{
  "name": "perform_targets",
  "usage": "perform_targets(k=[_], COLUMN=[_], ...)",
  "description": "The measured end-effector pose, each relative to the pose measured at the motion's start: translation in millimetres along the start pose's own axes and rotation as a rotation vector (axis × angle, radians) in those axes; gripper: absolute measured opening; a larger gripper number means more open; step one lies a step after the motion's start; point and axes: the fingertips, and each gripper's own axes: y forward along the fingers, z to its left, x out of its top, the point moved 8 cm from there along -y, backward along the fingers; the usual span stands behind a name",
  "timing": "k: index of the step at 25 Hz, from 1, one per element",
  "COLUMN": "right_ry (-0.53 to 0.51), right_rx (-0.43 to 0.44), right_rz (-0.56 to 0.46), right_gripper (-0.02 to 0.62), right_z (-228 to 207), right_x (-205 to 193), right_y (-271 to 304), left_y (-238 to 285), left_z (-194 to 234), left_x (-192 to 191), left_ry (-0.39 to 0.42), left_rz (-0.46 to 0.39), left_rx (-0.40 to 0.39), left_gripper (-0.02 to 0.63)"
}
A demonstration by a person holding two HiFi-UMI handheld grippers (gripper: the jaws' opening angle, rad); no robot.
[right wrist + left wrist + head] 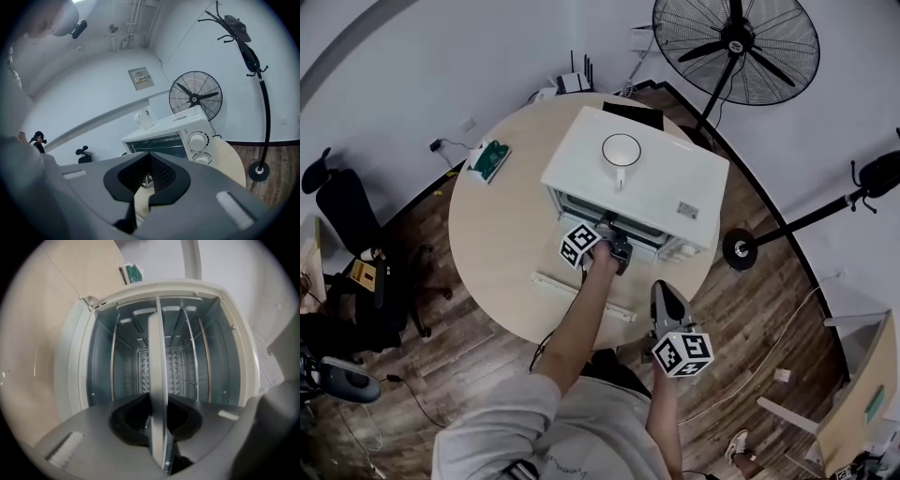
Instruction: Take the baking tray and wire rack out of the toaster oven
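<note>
Your left gripper [157, 411] has its jaws drawn narrow and clamped on the front edge of the baking tray [157, 357]. The tray runs edge-on straight between the jaws and on into the open toaster oven [70, 366] directly ahead of the tips. Your right gripper [150, 157] has its jaws together with nothing between them. The oven stands ahead of those jaws, well apart.
</note>
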Motion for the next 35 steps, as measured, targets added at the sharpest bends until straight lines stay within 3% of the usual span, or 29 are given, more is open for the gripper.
perform_targets(k=[35], right_ry=[-0.111], right_rx=[0.094], right_rz=[-0.053], right_gripper=[0.000], right_z=[-15.5], right_x=[60.6], right_y=[18.0], left_y=[-93.6], left_z=[15.5], left_x=[-12.8], left_ry=[-0.025], left_rz=[0.012], left_rx=[0.040], left_gripper=[0.100])
